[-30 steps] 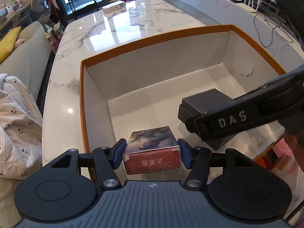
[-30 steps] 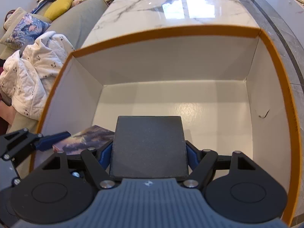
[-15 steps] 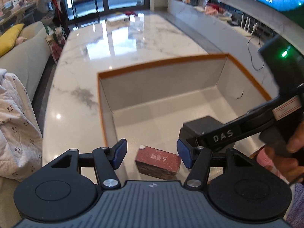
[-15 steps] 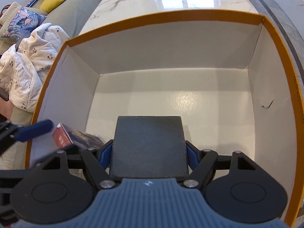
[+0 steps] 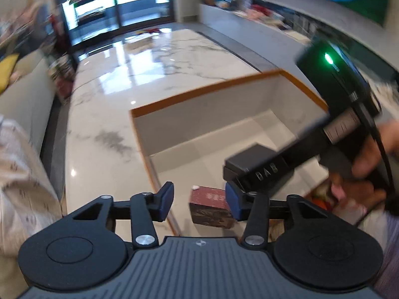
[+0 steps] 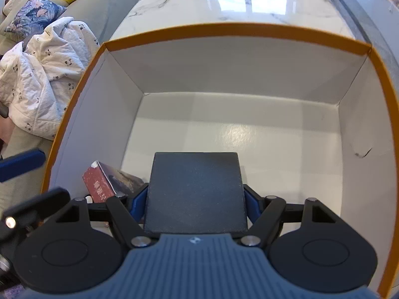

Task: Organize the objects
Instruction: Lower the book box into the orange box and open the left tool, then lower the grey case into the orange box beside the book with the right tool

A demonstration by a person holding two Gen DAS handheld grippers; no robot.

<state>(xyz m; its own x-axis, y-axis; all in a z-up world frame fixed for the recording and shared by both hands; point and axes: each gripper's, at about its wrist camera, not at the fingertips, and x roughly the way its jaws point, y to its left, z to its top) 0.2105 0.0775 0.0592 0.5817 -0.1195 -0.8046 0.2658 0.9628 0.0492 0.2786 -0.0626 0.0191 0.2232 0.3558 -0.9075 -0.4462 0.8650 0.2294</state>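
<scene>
A white cardboard box with an orange rim (image 5: 204, 92) (image 6: 224, 30) stands on the marble table. A small red box with a picture top (image 5: 208, 205) (image 6: 107, 182) lies tilted in its near left corner. My left gripper (image 5: 199, 201) hangs above that corner with nothing between its blue pads, and its jaws are closing. My right gripper (image 6: 194, 199) is shut on a flat dark grey box (image 6: 195, 191) (image 5: 251, 159) held low inside the white box, just right of the red one.
The marble table (image 5: 139, 74) stretches away beyond the box. A sofa with a white blanket (image 6: 42, 74) and cushions lies to the left. A person's hand (image 5: 361, 174) holds the right gripper's handle. A low shelf runs along the right wall.
My left gripper let go of the red box, which now lies tilted in the box's corner, then rose and drew back while its jaws narrowed. The right gripper keeps hold of the dark box.
</scene>
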